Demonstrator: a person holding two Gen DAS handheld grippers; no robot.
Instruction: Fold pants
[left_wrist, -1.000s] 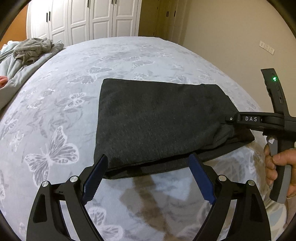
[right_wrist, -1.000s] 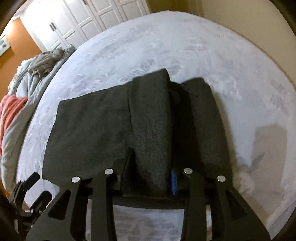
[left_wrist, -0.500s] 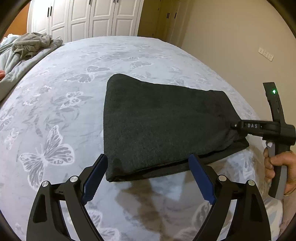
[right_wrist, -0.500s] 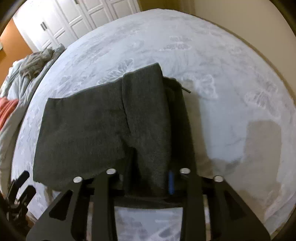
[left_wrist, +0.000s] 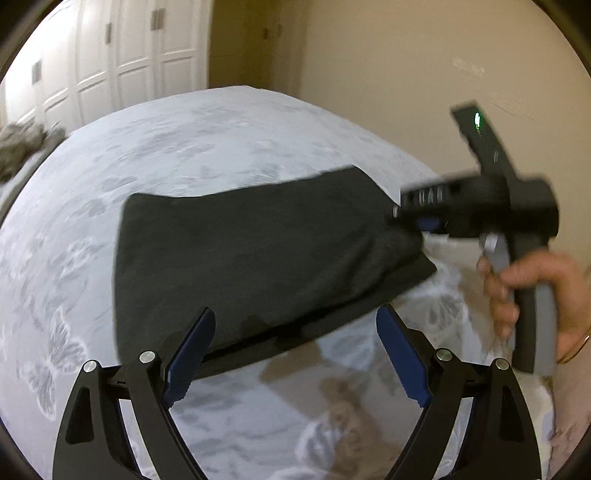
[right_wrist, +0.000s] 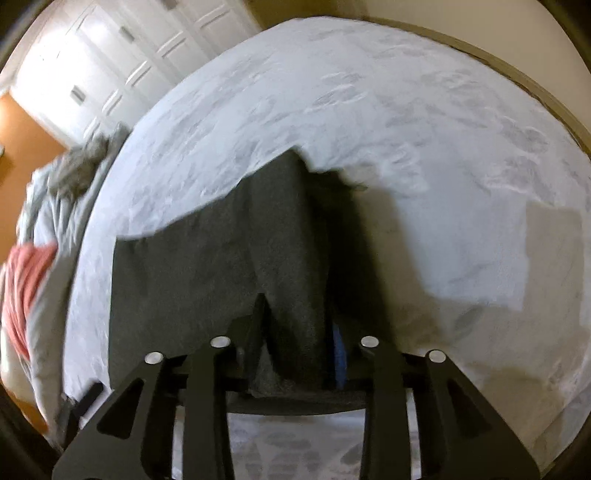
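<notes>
Lifted since a second ago, the folded pants (left_wrist: 258, 254) hang above the bed (left_wrist: 221, 147), long axis left-right, clamped at the right end by the right gripper (right_wrist: 299, 332); the left gripper (left_wrist: 295, 354) is held wide open, empty, near.

One pants (left_wrist: 251, 258); two tongs: left tongs (left_wrist: 295, 354), right tongs (right_wrist: 299, 332); one bed (left_wrist: 207, 147).

The pants (left_wrist: 251, 254) were matt, felt-like dark cloth; the bedspread (left_wrist: 207, 147) was soft pale cloth; the cupboard doors (left_wrist: 122, 48) looked glossy.
</notes>
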